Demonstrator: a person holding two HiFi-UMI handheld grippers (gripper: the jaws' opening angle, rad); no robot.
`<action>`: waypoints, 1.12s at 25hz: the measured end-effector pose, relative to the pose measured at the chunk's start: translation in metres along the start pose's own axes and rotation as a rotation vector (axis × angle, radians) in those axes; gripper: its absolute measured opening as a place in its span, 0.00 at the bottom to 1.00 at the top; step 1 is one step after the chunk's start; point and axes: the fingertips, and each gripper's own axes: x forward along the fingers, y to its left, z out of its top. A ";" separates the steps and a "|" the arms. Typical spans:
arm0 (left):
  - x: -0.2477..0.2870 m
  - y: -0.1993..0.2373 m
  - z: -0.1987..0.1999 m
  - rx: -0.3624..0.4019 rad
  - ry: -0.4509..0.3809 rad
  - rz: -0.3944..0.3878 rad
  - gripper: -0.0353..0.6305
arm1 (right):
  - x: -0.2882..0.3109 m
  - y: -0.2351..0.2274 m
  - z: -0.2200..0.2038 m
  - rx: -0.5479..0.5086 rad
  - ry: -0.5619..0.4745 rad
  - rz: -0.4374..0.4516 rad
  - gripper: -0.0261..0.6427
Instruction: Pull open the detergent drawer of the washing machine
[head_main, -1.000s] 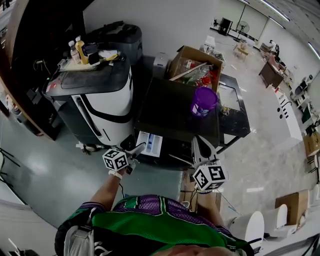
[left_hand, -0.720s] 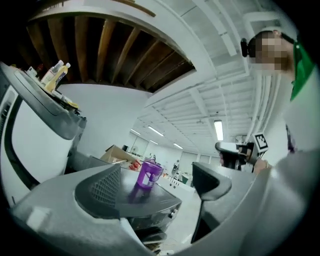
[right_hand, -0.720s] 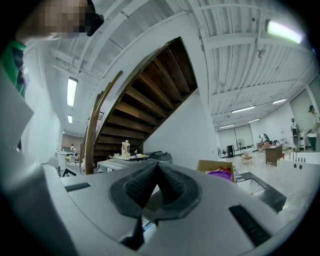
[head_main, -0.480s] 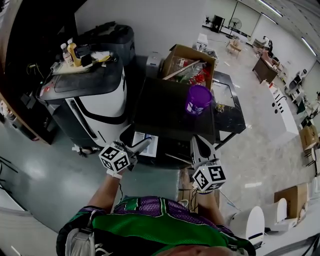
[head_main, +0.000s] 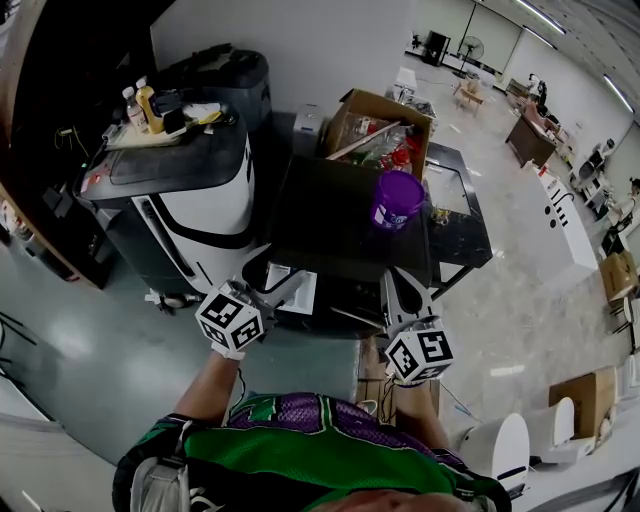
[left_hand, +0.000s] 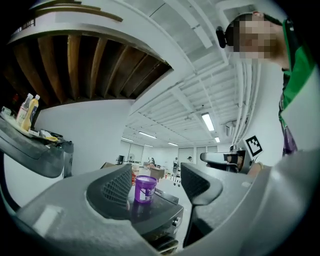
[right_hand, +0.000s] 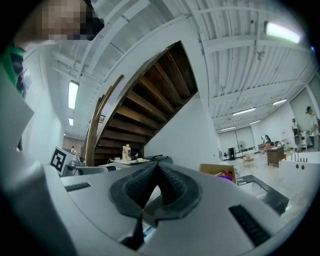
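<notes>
The dark washing machine stands in front of me with a purple cup on its top. Its white detergent drawer sticks out of the front at the upper left, pulled open. My left gripper hovers just left of the drawer and partly covers it. Its jaws have just been closing but still stand apart with nothing between them; the purple cup shows far off through the gap. My right gripper is held level at the machine's front right, shut and empty.
A white and black appliance stands at the left, carrying a tray with bottles. Behind the washer is an open cardboard box, and a low black glass table sits at its right. Grey floor spreads to the left.
My left gripper has risen and rolled a little beside the drawer, now covering more of it. The right gripper has stayed in place.
</notes>
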 end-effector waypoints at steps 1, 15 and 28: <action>-0.001 0.000 0.002 0.008 0.001 0.006 0.49 | 0.000 0.000 0.000 0.001 0.000 0.000 0.04; -0.008 -0.002 0.033 0.140 -0.045 0.100 0.10 | 0.005 0.007 0.002 0.003 -0.005 0.016 0.04; -0.006 0.003 0.032 0.114 -0.005 0.119 0.08 | 0.007 0.007 0.009 -0.013 -0.034 -0.006 0.04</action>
